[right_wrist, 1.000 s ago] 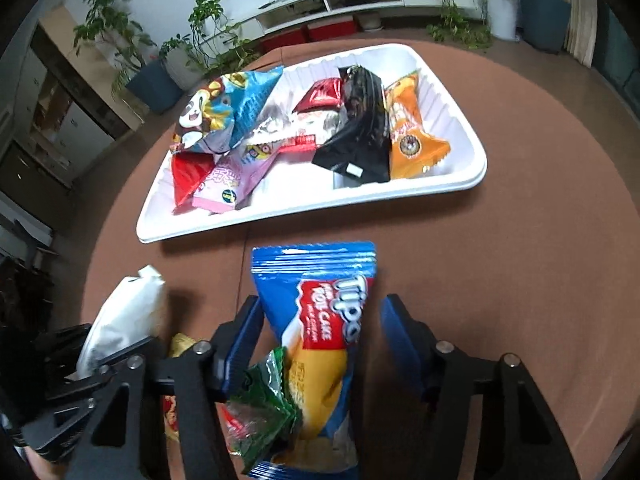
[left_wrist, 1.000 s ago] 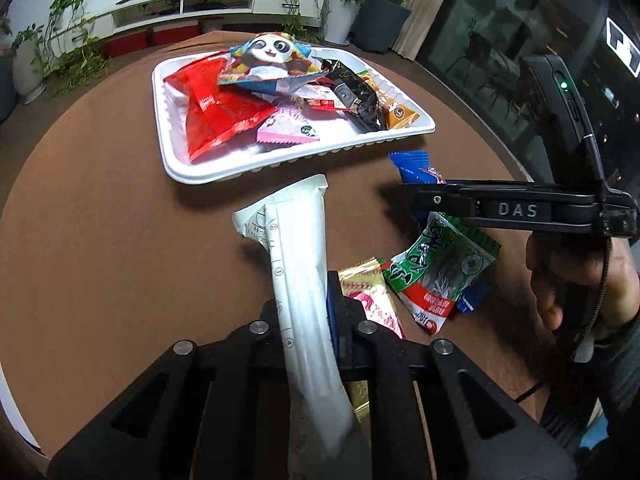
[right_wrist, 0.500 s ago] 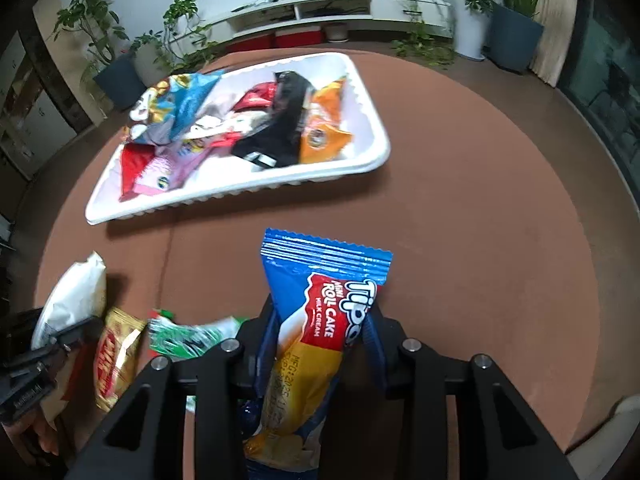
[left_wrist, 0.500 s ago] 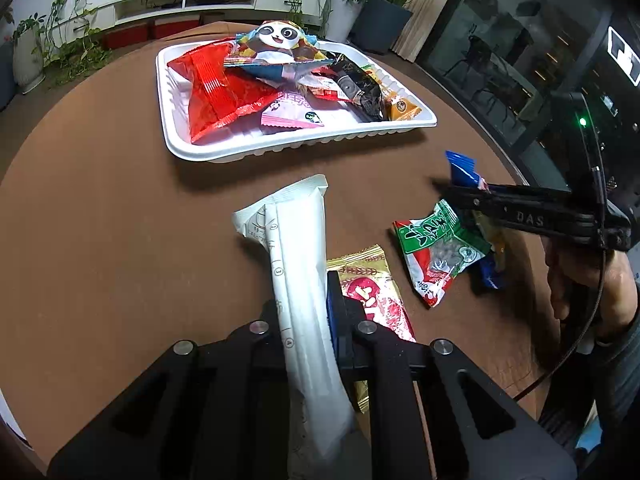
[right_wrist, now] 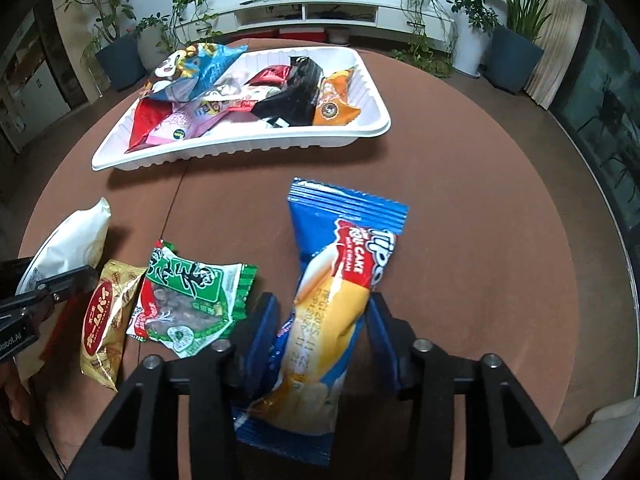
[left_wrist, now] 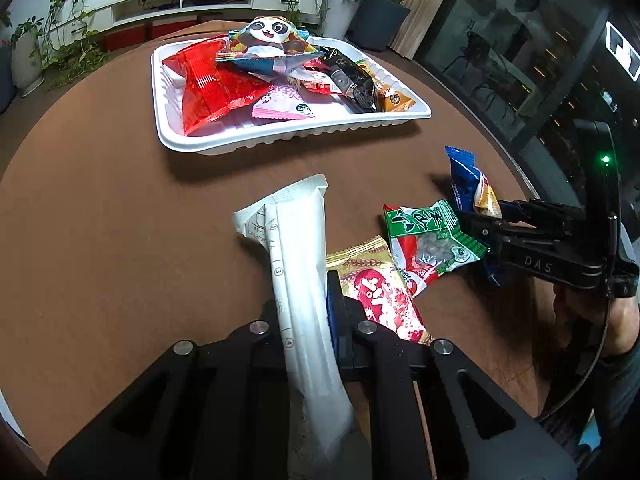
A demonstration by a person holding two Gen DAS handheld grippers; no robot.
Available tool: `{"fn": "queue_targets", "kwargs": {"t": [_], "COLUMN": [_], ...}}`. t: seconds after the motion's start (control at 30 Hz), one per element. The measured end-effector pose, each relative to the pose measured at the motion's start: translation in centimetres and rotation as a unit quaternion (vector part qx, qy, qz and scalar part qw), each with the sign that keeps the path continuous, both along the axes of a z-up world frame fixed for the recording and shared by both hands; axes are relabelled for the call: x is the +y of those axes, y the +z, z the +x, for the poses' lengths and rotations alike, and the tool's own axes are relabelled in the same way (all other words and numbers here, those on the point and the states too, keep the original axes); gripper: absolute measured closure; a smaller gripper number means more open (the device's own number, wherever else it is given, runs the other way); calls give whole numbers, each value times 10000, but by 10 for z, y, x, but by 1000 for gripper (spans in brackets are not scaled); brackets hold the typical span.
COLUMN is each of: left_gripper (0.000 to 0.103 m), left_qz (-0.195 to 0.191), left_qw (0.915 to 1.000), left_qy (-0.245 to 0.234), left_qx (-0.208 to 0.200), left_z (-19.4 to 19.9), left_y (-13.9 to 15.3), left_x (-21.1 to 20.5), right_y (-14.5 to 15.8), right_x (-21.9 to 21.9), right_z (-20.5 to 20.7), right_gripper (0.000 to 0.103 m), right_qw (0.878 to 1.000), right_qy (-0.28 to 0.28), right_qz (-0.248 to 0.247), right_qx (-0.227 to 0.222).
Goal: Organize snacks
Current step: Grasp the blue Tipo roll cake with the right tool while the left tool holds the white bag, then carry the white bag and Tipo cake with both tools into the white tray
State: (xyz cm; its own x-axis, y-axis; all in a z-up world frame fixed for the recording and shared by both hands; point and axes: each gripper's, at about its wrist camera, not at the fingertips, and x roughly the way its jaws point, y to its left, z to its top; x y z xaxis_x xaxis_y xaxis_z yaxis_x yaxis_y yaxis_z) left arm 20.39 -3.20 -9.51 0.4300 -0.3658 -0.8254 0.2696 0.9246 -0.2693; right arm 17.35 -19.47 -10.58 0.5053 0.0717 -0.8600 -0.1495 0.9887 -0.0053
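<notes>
While each tool (left_wrist: 308, 300) (right_wrist: 320, 332) grips a packet, potted plants (right_wrist: 516, 52) edge the round brown table (right_wrist: 460, 200)

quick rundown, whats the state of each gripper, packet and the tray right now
left gripper: shut on white packet
right gripper: shut on blue packet
green packet: loose on table
gold packet: loose on table
tray: holding several snacks

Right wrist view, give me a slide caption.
Right gripper holds a blue Tipo roll cake packet above the brown table, facing the white snack tray.
</notes>
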Motion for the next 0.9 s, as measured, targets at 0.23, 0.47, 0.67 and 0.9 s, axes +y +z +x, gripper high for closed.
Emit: {"fn": "queue_targets", "kwargs": {"t": [0.23, 0.47, 0.67, 0.9], "left_gripper": [93, 93, 93, 93], "left_qz": [-67, -341, -568, -690], "left_qw": [10000, 9992, 9974, 9959], "left_qy": [28, 213, 414, 540], "left_qx": [-29, -79, -125, -237], "left_z": [-4, -6, -7, -9], "left_y": [-1, 4, 10, 22], "left_x": [0, 13, 28, 40], "right_y": [1, 8, 19, 26], "right_x": [-10, -36, -61, -86], "right_z": [4, 1, 0, 0], "right_gripper": [74, 76, 76, 76], "right_qw": [9996, 9949, 9898, 9835], "right_qy": [-62, -350, -596, -842], "right_qz": [250, 940, 1296, 1598], "right_qx": [69, 49, -7, -86]}}
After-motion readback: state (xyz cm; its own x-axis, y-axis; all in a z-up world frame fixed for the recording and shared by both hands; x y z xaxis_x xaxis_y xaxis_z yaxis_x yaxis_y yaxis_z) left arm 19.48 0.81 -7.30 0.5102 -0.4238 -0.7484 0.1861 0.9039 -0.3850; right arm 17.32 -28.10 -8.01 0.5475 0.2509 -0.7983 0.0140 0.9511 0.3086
